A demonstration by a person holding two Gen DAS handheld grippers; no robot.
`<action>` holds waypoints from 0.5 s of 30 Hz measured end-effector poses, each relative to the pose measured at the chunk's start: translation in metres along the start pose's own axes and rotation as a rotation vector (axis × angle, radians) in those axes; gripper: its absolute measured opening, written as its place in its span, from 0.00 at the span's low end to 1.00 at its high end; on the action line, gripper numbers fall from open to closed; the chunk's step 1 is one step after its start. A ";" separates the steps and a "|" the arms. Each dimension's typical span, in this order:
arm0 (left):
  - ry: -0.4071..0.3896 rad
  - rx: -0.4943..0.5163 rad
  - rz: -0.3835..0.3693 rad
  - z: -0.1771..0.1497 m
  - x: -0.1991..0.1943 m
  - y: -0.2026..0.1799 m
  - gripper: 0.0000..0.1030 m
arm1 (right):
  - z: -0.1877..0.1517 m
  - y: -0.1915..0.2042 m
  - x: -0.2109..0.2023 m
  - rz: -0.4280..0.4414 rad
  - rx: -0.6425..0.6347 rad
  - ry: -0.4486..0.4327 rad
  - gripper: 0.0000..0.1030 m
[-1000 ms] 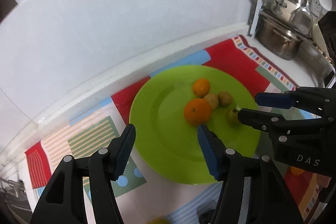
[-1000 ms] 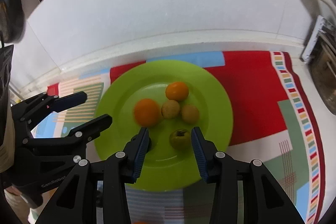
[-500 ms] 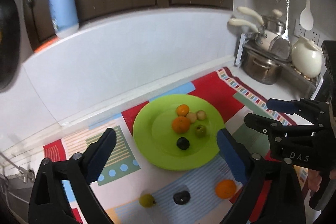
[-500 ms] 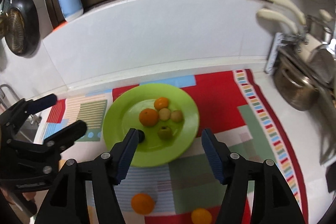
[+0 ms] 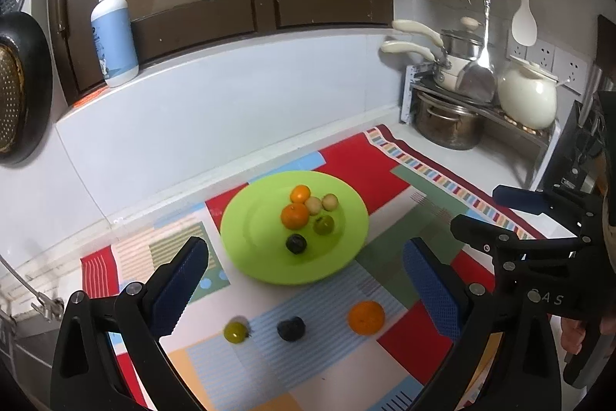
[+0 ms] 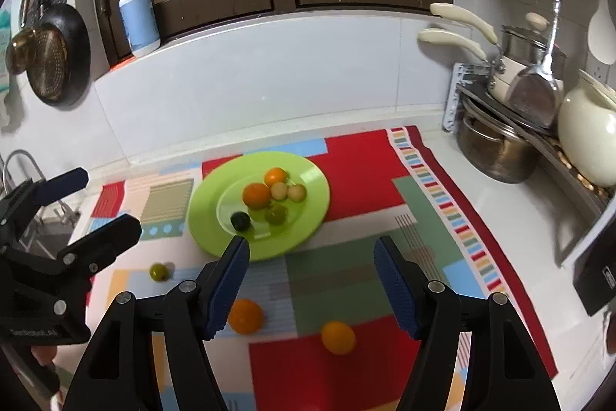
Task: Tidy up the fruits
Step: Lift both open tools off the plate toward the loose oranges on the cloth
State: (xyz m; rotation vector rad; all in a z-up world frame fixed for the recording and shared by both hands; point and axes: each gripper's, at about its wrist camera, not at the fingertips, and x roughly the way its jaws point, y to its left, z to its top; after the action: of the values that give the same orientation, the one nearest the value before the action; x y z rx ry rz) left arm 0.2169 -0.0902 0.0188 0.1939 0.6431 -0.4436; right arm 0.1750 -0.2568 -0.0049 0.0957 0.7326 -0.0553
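A green plate point(image 5: 250, 218) point(image 6: 308, 187) on the patterned mat holds several fruits: two oranges, two pale round fruits, a green fruit point(image 5: 323, 225) and a dark plum point(image 5: 296, 243). On the mat in front lie a green fruit point(image 5: 235, 331) point(image 6: 159, 271), a dark plum point(image 5: 291, 328) and an orange point(image 5: 366, 312) point(image 6: 245, 316). A second loose orange point(image 6: 338, 337) shows in the right wrist view. My left gripper point(image 5: 308, 287) is open and empty, high above the loose fruit. My right gripper point(image 6: 312, 280) is open and empty, above the mat.
A patterned mat point(image 6: 362, 156) covers the white counter. A rack with pots point(image 5: 446, 118) and a cream kettle point(image 5: 527, 95) stands at the right. A soap bottle point(image 5: 113, 37) is on the window ledge. A pan point(image 6: 57, 56) hangs on the left wall.
Both grippers have pulled back and up from the plate and opened wider. The dark plum and green fruit now lie free on the plate. The loose fruit on the mat has come into view.
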 end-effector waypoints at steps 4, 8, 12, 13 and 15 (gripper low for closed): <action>0.007 0.006 -0.004 -0.010 -0.002 -0.011 1.00 | -0.012 -0.005 -0.007 -0.007 -0.022 0.003 0.66; 0.013 0.014 -0.010 -0.020 -0.002 -0.020 1.00 | -0.022 -0.009 -0.011 -0.004 -0.034 0.004 0.66; 0.036 0.018 -0.015 -0.030 0.003 -0.027 1.00 | -0.032 -0.013 -0.012 0.007 -0.040 0.011 0.66; 0.042 0.019 -0.016 -0.032 0.005 -0.028 1.00 | -0.034 -0.014 -0.011 0.008 -0.043 0.016 0.66; 0.059 0.020 -0.020 -0.038 0.009 -0.031 0.99 | -0.039 -0.015 -0.008 0.012 -0.048 0.031 0.66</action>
State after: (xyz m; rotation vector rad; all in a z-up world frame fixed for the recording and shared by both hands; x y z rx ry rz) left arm 0.1892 -0.1097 -0.0178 0.2206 0.6991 -0.4649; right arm 0.1417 -0.2676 -0.0291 0.0553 0.7633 -0.0245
